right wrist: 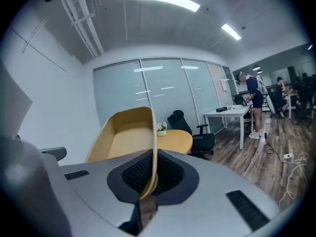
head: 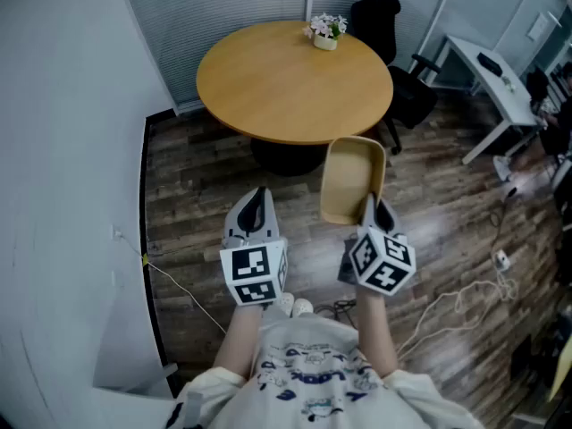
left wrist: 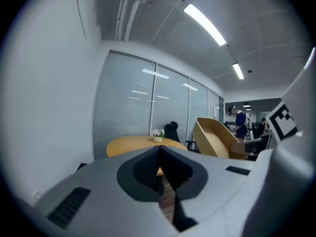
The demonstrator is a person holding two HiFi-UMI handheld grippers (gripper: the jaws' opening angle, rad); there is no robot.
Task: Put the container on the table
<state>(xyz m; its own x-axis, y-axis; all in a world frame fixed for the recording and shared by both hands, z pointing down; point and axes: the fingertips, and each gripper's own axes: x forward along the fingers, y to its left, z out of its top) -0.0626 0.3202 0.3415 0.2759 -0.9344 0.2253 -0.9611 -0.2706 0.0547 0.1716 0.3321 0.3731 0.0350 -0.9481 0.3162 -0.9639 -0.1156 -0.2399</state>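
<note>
A shallow tan container point(head: 352, 179) hangs in the air above the wood floor, just short of the round wooden table point(head: 295, 80). My right gripper point(head: 372, 209) is shut on its near rim; in the right gripper view the container's wall point(right wrist: 129, 142) stands upright between the jaws. My left gripper point(head: 257, 211) is shut and holds nothing, a little left of the container. The left gripper view shows the container point(left wrist: 213, 138) to its right and the table point(left wrist: 134, 144) ahead.
A small pot of flowers point(head: 324, 31) stands at the table's far edge. A black office chair point(head: 398, 79) sits behind the table to the right, a white desk point(head: 493, 80) farther right. Cables point(head: 465, 298) lie on the floor. A person point(right wrist: 253, 102) stands far off.
</note>
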